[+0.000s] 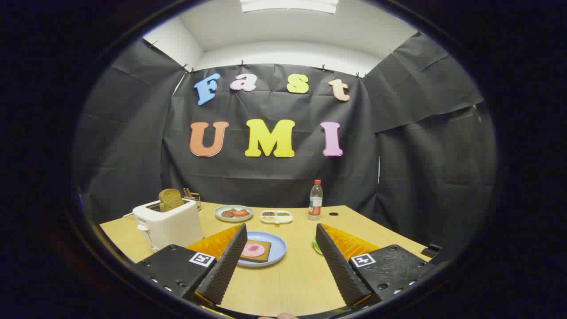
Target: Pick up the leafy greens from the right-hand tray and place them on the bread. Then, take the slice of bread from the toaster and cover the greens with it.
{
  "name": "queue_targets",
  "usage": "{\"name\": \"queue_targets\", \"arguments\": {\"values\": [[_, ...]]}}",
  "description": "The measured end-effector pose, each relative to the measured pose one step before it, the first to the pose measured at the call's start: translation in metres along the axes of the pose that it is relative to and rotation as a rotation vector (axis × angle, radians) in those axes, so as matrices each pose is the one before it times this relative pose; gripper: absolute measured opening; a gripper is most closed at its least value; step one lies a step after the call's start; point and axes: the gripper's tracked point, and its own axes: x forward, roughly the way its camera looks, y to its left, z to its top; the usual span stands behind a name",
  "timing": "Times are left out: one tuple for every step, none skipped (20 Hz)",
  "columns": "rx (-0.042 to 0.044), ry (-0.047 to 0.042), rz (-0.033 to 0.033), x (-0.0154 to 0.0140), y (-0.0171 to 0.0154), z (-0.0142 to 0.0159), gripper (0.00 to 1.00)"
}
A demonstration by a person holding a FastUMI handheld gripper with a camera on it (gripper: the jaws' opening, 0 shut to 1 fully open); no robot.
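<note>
My gripper (281, 232) is open above the wooden table (292, 283), nothing between its fingers. Just ahead of the left finger (226, 261) lies a blue plate (277, 250) carrying a slice of bread (259, 253) topped with a pink slice of meat (253, 249). A sliver of green (315, 246) peeks out from behind the right finger (336, 261); most of it is hidden. To the left stands a white toaster (168, 226) with a brown slice of bread (170, 199) sticking up out of its slot.
Farther back sit a pale green plate (233, 213) with reddish food, a small divided tray (276, 216) and a plastic bottle (315, 200) with a red cap. A small rack (193, 196) stands behind the toaster. A dark object (432, 250) lies at the table's right edge.
</note>
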Motion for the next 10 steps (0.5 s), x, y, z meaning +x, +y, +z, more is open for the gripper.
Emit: {"name": "queue_targets", "arguments": {"values": [[0.00303,-0.00166,0.00028,0.00148,0.00014,0.00175,0.95],[0.00465,-0.00633,0.00346,0.00054,0.00053,0.00156,0.95],[0.00292,-0.00741,0.00167,-0.00021,0.00110,0.00304,0.95],[0.00134,-0.00389,0.00159,0.00073,0.00081,-0.00028,0.95],[0.00355,-0.00259,0.00183,0.00137,0.00032,0.00133,0.95],[0.00318,0.00159,0.00219,0.00050,0.00078,-0.00130,0.95],[0.00395,0.00260,0.00351,0.00065,0.00133,-0.00031,0.95],[0.00165,0.00383,0.00343,0.00019,0.00134,-0.00109,0.95],[-0.00083,0.00321,0.00279,0.00073,0.00117,-0.00083,0.95],[-0.00217,0.00379,0.00344,0.00123,0.00089,-0.00120,0.95]]}}
